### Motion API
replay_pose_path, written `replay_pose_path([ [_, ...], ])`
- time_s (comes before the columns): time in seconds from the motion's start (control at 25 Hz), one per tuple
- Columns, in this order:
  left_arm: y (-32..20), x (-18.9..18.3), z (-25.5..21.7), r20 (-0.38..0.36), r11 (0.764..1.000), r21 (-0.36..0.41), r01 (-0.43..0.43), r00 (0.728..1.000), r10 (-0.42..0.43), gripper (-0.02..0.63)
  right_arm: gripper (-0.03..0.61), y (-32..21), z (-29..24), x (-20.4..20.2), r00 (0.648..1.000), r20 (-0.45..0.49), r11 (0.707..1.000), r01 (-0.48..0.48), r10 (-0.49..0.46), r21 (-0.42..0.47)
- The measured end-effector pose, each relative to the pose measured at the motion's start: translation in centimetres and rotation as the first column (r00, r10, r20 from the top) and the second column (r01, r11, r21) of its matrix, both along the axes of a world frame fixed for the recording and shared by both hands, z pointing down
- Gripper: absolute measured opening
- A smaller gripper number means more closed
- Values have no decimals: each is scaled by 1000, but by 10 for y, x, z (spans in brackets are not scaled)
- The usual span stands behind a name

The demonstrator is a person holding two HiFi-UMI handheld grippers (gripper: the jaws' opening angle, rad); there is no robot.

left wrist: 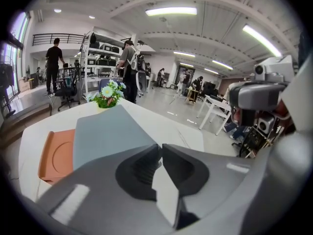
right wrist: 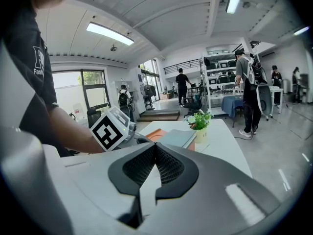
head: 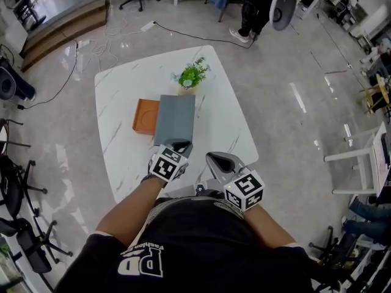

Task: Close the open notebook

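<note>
Since the gray notebook [head: 175,119] lies flat in the middle of the white table [head: 119,96] w/ its cover on top & no pages showing, it looks shut. I think the job is done or very nearly done. One long side sits on or right against an orange tray [head: 144,116]; I can't tell which.

To finish well, look along the edges. If the cover sticks up a bit, push down softly there w/ the closed tips. Go slow so the book doesn't slide on the smooth table or bump the tray. Then lift straight up & pull away.

The left gripper [left wrist: 161,147] is just at the near end of the notebook, pointing along it. I can't tell if it touches. Its fingers [left wrist: 139,169] are pressed together w/ nothing btwn them. The right gripper [right wrist: 154,146] is off to the side, close to the person's body & apart from the book. Its fingers [right wrist: 172,168] are together too, holding nothing.

Count: 1 notebook, 1 orange tray, 1 table, 2 grippers, & 1 small plant [head: 193,75] in a pot just past the far end of the book. Further off on the floor are some chairs & a few people, too small to count right.
</note>
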State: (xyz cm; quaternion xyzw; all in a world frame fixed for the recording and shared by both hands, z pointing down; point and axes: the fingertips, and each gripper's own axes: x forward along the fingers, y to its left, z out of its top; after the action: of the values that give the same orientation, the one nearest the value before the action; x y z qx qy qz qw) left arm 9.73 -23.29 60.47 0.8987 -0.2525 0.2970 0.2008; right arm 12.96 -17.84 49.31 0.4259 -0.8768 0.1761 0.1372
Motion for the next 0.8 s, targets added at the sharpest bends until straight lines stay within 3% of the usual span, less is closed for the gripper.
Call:
replay_pose_path([
  [0.36,10,8,11,42,998,-28,-56,997,57,77,0,3,0,6,1000,5,1000,-23,23,-3],
  [0.8,8,9,8,31,998,-33,-45,998,46,77,0,7,-1,9,999,11,999,-39,39,0],
])
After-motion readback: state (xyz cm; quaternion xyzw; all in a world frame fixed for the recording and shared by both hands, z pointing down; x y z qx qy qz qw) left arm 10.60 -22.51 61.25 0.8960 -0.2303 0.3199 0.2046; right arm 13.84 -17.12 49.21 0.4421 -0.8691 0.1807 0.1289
